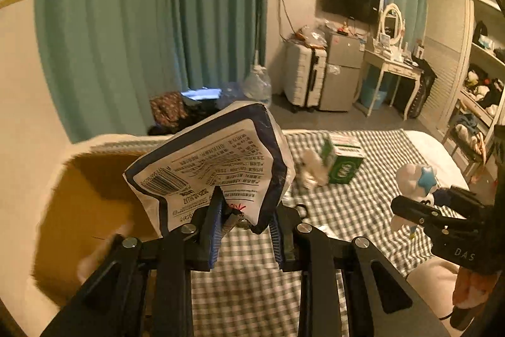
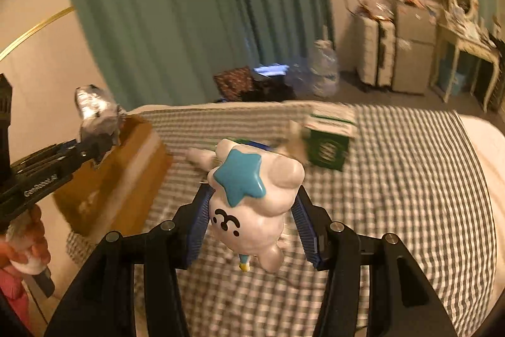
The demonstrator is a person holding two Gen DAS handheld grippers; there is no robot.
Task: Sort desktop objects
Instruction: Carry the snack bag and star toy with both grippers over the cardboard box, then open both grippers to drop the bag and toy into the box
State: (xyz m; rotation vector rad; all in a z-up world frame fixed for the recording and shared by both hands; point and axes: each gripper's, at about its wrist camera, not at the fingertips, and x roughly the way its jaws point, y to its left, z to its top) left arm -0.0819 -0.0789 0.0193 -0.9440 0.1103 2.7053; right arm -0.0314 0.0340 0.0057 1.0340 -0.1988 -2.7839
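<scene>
My left gripper [image 1: 243, 229] is shut on a white and dark-blue printed packet [image 1: 214, 163], held up above the checked cloth beside an open cardboard box [image 1: 94, 195]. The packet also shows in the right wrist view [image 2: 94, 112], over the box [image 2: 120, 172]. My right gripper [image 2: 252, 220] is shut on a white toy figure with a blue star [image 2: 252, 198], held above the cloth. That toy also shows in the left wrist view [image 1: 416, 179], at the right.
A green and white carton [image 1: 342, 160] and a small white toy [image 1: 311, 166] lie on the checked cloth [image 1: 363, 210] further back. The carton also shows in the right wrist view [image 2: 329, 141]. Beyond the bed are curtains, a suitcase, a fridge and a dressing table.
</scene>
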